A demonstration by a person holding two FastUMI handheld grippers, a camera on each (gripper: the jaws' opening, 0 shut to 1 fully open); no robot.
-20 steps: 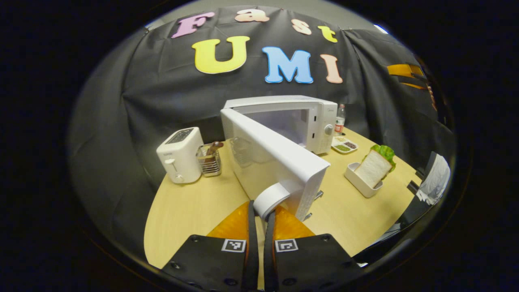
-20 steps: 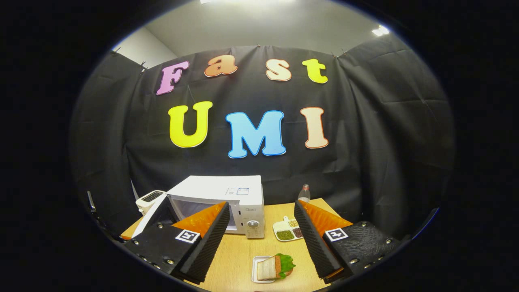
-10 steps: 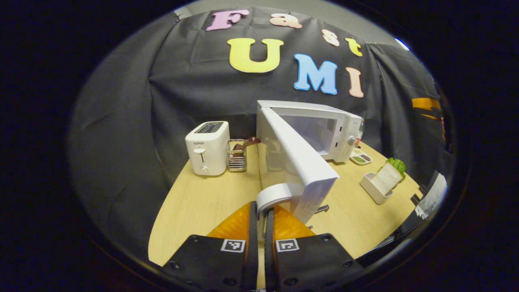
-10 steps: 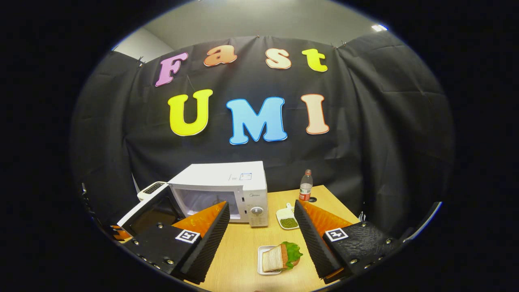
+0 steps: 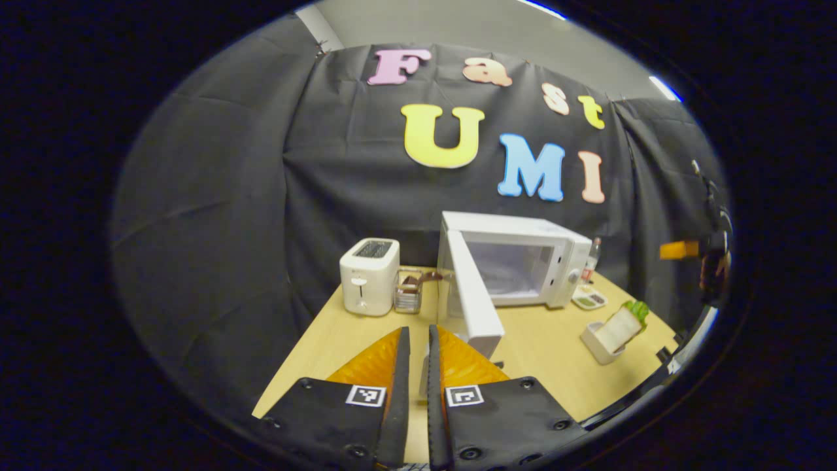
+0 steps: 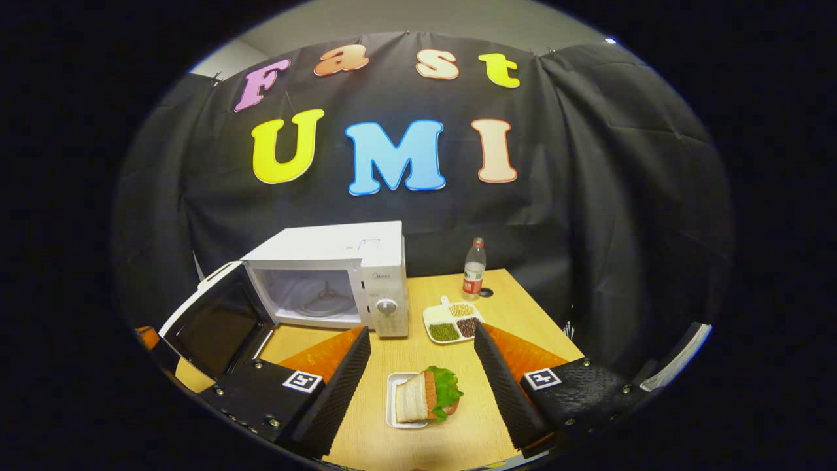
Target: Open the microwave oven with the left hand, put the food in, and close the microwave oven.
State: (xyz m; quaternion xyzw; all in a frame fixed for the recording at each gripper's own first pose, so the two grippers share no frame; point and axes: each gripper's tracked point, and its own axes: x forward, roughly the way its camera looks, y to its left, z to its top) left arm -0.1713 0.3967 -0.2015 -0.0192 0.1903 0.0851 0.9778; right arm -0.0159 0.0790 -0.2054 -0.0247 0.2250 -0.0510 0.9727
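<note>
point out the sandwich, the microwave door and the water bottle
sandwich (image 6: 425,396), right gripper view, on the bread slice facing the camera
microwave door (image 6: 216,327), right gripper view, on the dark inner window of the open door
water bottle (image 6: 473,269), right gripper view, on the middle of its body

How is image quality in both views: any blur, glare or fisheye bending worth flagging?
Left gripper view: sharp at centre; the white microwave oven and light wooden table edge bow with fisheye; things at the right rim smear. Right gripper view: crisp and evenly lit, the sandwich in its white tray clearly resolved; no glare on the oven's dark door window.
</note>
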